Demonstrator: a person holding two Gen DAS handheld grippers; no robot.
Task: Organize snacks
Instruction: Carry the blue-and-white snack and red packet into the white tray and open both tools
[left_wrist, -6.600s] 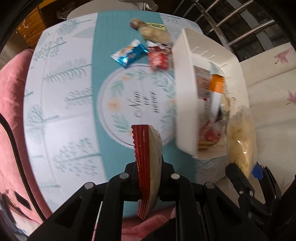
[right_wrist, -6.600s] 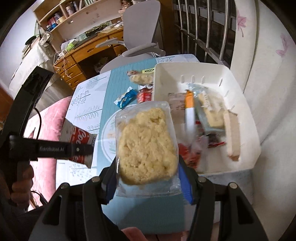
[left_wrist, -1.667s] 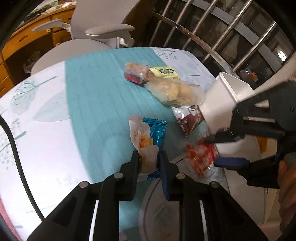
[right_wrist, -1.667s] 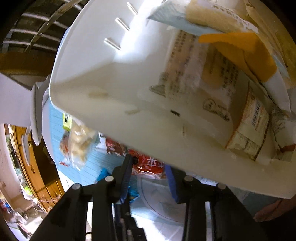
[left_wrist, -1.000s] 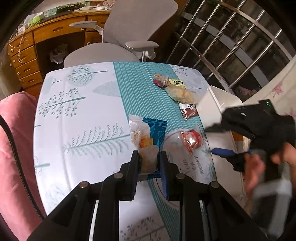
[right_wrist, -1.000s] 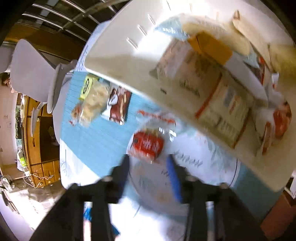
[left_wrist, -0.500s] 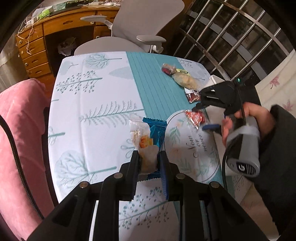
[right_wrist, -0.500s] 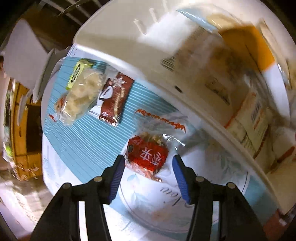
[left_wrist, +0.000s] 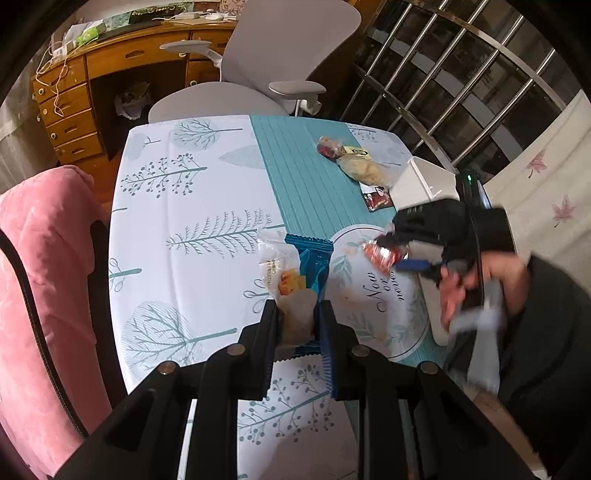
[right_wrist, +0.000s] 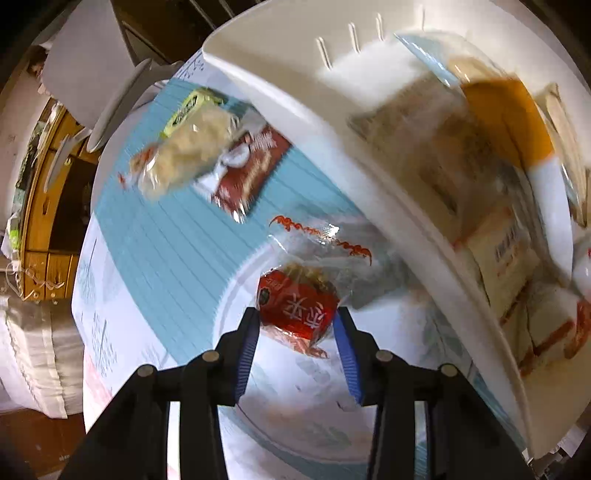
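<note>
Your right gripper (right_wrist: 297, 328), its jaws just closing, straddles the red snack packet (right_wrist: 297, 308) on the tablecloth's round medallion beside the white bin (right_wrist: 369, 155); pinch its body, not the clear flap. Your left gripper (left_wrist: 297, 319) clamps a blue-and-clear snack packet (left_wrist: 295, 284). The medallion's script reads "Now or never"; the packet's characters are unclear.

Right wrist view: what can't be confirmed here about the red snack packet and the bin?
- Whether the right hand-held gripper already presses the red snack packet: motion blur; jaws have just been closing around it.
- White bin: contents smeared, far side cut off by the frame edge.
- Left wrist view: the right hand-held gripper hides most of the bin.
</note>
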